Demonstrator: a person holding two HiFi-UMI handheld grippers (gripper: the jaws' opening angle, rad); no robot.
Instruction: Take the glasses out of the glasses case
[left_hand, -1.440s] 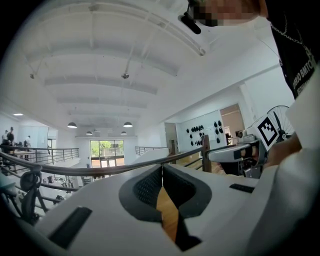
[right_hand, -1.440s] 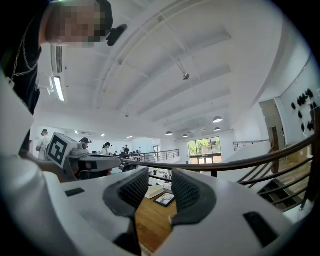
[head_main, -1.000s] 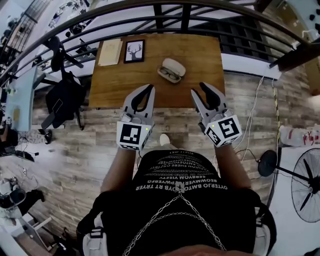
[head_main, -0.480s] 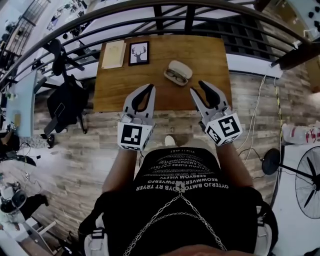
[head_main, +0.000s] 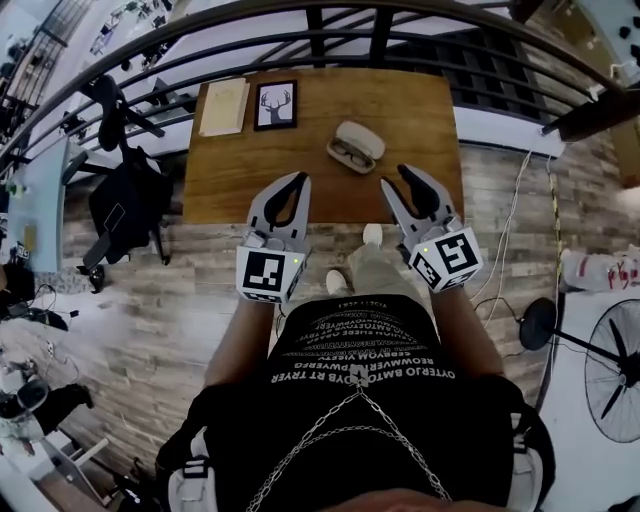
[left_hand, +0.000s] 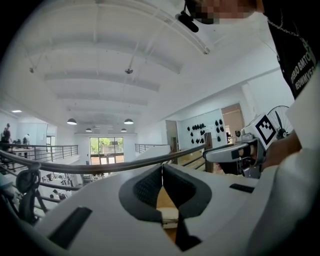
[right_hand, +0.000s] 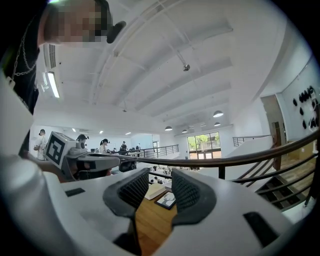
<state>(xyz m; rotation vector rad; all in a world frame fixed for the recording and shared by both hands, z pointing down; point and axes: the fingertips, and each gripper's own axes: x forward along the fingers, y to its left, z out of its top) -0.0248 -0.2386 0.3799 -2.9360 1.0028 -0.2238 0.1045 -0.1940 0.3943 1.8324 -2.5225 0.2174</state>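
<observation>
The cream glasses case (head_main: 364, 136) lies open on the wooden table (head_main: 410, 100), with the glasses (head_main: 346, 153) sitting in the half nearer the person. A framed deer picture (head_main: 275, 104) and a pale notebook (head_main: 224, 106) lie farther left on the table. Both grippers hang at the table's near edge, apart from the case. The left gripper (head_main: 298, 180) is clenched on nothing, and the right gripper (head_main: 393, 178) has its jaws parted and empty.

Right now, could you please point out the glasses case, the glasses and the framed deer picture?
glasses case (head_main: 366, 136): head view, on its open pale lid.
glasses (head_main: 346, 154): head view, on the dark frame lying in the case.
framed deer picture (head_main: 276, 103): head view, on the middle of the print.
</observation>
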